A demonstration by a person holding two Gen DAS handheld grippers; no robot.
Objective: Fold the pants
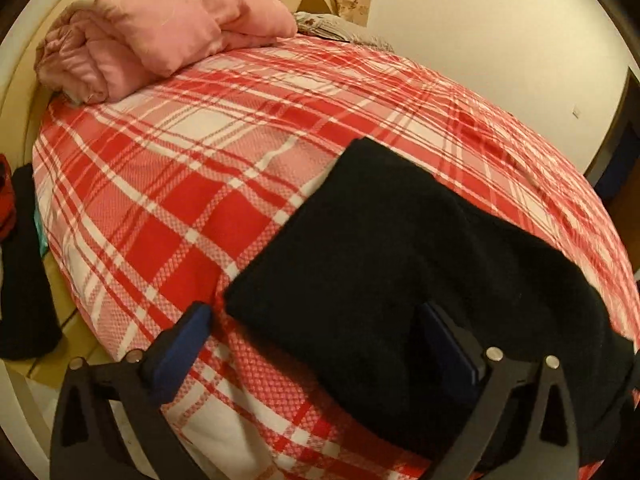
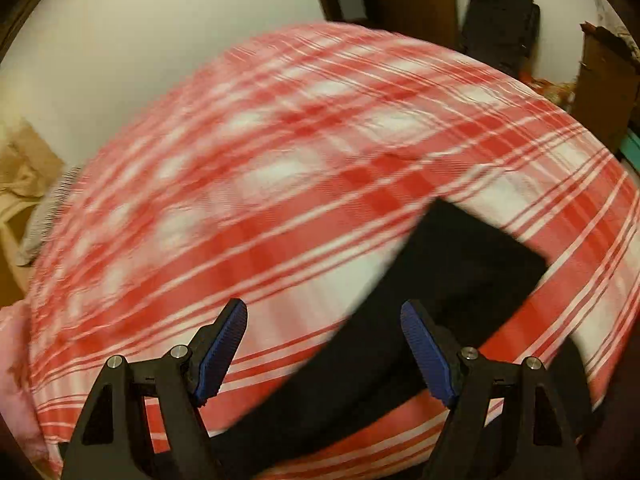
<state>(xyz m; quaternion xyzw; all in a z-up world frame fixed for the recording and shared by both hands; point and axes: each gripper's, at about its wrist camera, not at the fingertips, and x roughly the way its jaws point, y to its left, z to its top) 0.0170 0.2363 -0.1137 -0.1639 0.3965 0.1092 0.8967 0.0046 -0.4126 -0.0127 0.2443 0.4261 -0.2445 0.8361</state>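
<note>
Left wrist view: we find the left tool (image 1: 316, 328) spread wide and gripping nothing, one finger over the black pants (image 1: 400, 280) and the other over the plaid bed cover (image 1: 180, 168). We judge this placement lets us check or square the near edge. Our right tool (image 2: 324, 344) is likewise spread and empty, the pants just ahead and to its right. They lie flat on the bed as a compact, smooth dark rectangle; the right view is blurred.

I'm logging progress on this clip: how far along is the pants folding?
Mostly done, it seems: the black pants lie as a compact folded rectangle on the plaid bedspread. Nothing is in hand; left gripper and right gripper are open. Perhaps a final fold or smoothing remains.
</note>
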